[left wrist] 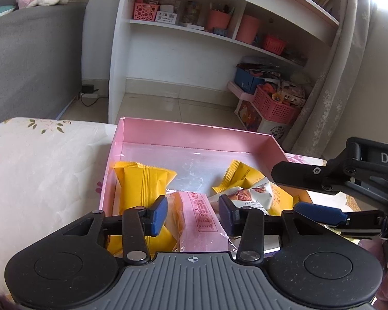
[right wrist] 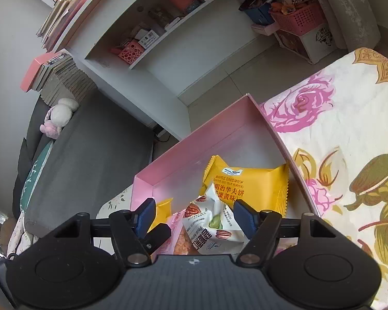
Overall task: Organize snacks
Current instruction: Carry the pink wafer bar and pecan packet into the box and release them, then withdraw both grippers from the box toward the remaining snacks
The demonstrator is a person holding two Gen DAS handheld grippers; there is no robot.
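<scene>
While both hover over pink box (left wrist: 194, 134), left gripper (left wrist: 192, 213) & right gripper (right wrist: 194, 213) gape wide, empty, above snack packs (right wrist: 245, 183) inside.

- Left gripper (left wrist: 192, 213): black linkage arms on silver pivot pins, blue pads on the fingertips (left wrist: 159, 215), and a ribbed grey housing with a small crosshair mark, set between two round black caps.
- Right gripper (right wrist: 194, 218): the same black arms, silver pins and blue pads (right wrist: 145, 217); in the left wrist view its black body shows small screws and the white letters "DA".
</scene>
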